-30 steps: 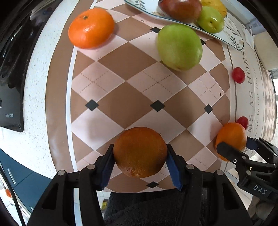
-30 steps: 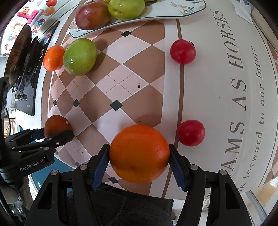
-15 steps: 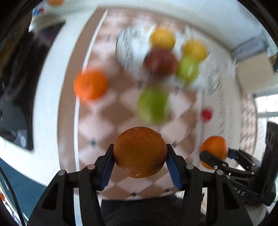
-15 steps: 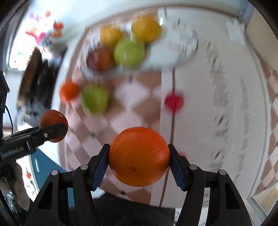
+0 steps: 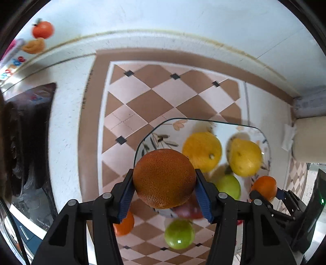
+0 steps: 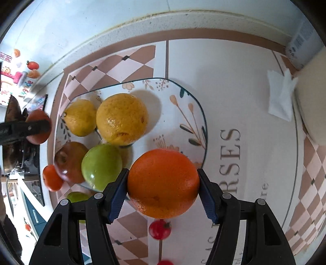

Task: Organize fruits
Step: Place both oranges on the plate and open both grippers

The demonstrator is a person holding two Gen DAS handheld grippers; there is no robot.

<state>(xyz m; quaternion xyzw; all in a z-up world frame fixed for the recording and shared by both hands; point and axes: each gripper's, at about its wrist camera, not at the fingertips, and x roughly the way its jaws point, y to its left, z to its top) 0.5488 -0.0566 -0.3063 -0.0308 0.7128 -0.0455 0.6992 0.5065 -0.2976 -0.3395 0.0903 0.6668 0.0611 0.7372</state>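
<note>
Oranges (image 5: 164, 178) (image 6: 163, 185) held above plate (image 6: 191, 106), bare right half

Pale wall (image 5: 183, 18) along the top. Speckled white counter (image 5: 65, 122) under a checkered mat (image 5: 142, 106). Black stovetop (image 5: 30, 122) at left. Colourful stickers (image 6: 18, 75) upper left.
</note>
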